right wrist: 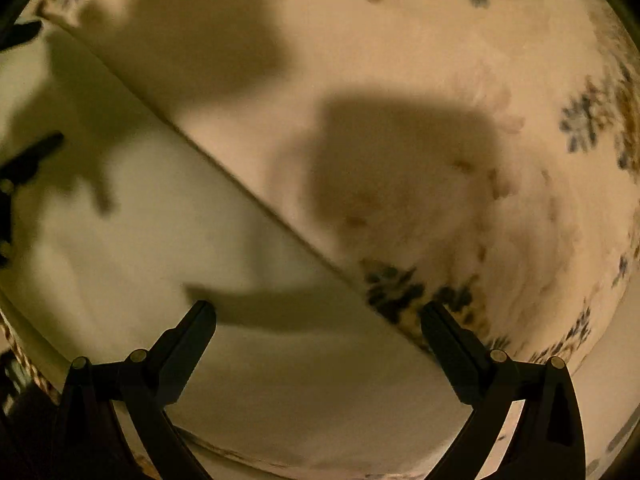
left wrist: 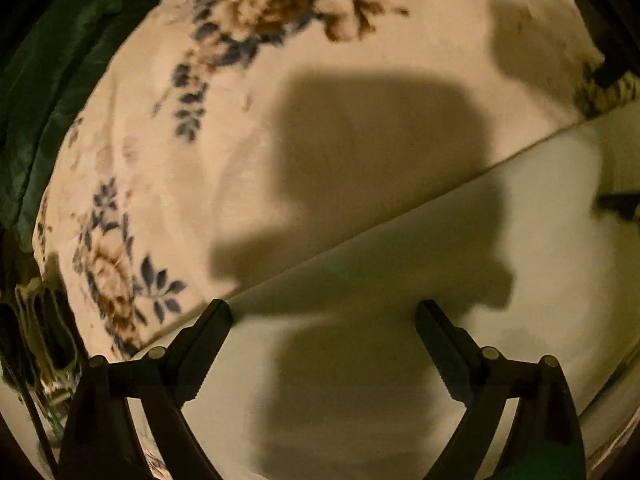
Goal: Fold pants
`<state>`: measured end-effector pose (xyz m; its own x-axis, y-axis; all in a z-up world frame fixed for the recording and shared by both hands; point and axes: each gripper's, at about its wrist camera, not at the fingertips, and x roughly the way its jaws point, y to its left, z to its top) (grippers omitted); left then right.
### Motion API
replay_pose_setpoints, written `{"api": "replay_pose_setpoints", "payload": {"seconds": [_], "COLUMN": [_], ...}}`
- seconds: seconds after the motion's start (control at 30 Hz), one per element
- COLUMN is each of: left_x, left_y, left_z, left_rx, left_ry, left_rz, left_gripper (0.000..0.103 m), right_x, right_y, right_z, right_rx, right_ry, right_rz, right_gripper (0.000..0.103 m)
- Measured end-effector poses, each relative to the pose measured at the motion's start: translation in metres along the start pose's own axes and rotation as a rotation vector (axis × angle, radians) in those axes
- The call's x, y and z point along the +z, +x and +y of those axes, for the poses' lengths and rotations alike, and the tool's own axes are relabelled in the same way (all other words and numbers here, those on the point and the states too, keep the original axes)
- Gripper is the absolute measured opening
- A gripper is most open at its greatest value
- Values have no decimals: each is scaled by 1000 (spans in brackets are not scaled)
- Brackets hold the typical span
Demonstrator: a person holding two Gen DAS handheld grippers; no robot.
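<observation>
Pale cream pants [left wrist: 400, 360] lie flat on a floral blanket [left wrist: 200, 160], with one straight edge running diagonally across the left wrist view. My left gripper [left wrist: 323, 308] is open and empty just above the pants near that edge. In the right wrist view the same pants [right wrist: 160, 240] fill the lower left, their straight edge running diagonally. My right gripper [right wrist: 318, 310] is open and empty above the pants, its right finger [right wrist: 448, 344] over the edge. The tip of the right gripper shows at the right of the left wrist view [left wrist: 618, 202]. The left gripper shows at the left edge of the right wrist view [right wrist: 24, 164].
The cream blanket with brown and blue flowers [right wrist: 440, 80] covers the surface around the pants. A dark green cloth [left wrist: 48, 88] lies beyond the blanket at the far left. Strong gripper shadows fall on pants and blanket.
</observation>
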<state>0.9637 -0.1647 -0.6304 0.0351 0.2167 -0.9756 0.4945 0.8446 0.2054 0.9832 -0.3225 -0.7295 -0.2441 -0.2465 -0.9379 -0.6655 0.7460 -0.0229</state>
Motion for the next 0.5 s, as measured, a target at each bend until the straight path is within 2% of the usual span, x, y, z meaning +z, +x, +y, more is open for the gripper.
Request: {"api": "replay_pose_setpoints", "payload": {"seconds": [0.13, 0.23, 0.27, 0.3, 0.33, 0.37, 0.4, 0.43, 0.47, 0.5], "left_x": [11, 24, 27, 29, 29, 29, 28, 28, 26, 23], "left_y": [13, 23, 23, 23, 21, 18, 15, 11, 6, 0], "left_z": [-4, -8, -9, -10, -12, -16, -19, -22, -24, -25], "left_rx": [-15, -40, -51, -85, -112, -128, -124, -106, -102, -109], "left_ry": [72, 127, 136, 151, 160, 171, 185, 198, 193, 177], "left_rz": [25, 58, 55, 52, 50, 49, 44, 30, 19, 7], "left_gripper": [95, 94, 86, 68, 60, 45, 33, 26, 12, 10], "right_x": [-8, -13, -15, -17, -20, -23, -27, -32, -39, -47], "right_y": [39, 54, 54, 52, 49, 47, 43, 40, 34, 31], "right_z": [-18, -20, -20, -19, -18, -16, -13, -10, -8, -7], "right_rx": [37, 70, 80, 85, 103, 124, 123, 107, 97, 91], "right_ry": [-49, -50, -51, -52, -46, -39, -39, -40, -22, -3], "right_rz": [134, 132, 113, 93, 72, 51, 25, 4, -38, -64], "right_gripper": [103, 102, 100, 93, 79, 65, 60, 47, 35, 32]}}
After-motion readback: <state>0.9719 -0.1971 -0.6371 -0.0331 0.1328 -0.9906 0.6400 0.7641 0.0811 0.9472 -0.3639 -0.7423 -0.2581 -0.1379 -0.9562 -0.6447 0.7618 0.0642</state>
